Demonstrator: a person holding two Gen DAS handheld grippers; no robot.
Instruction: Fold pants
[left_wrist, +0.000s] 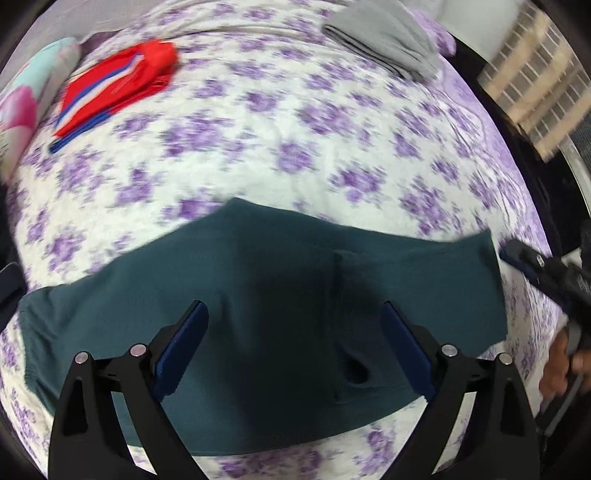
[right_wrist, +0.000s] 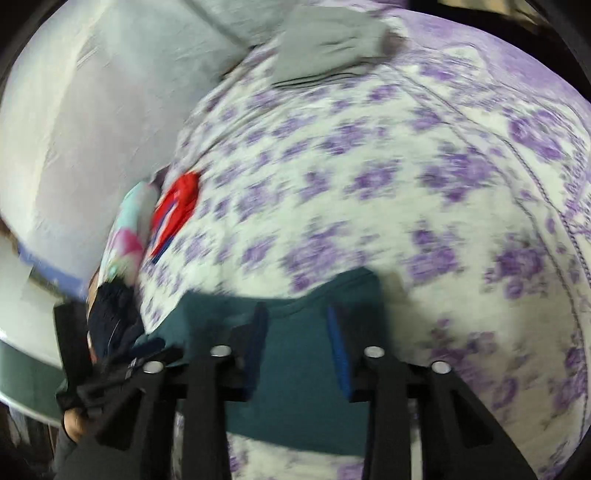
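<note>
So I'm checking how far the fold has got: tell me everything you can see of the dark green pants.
The dark green pants look like soft knit fabric, lying flat in a broad folded band across the purple-flowered bedspread. A pocket-like seam with a small opening shows right of middle. The left tongs hover open over the middle; the right tongs stand open over one end, nothing pinched.

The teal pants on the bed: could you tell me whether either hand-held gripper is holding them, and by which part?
Neither holds the teal pants. The left hand-held gripper and the right hand-held gripper both hover open above them.
</note>
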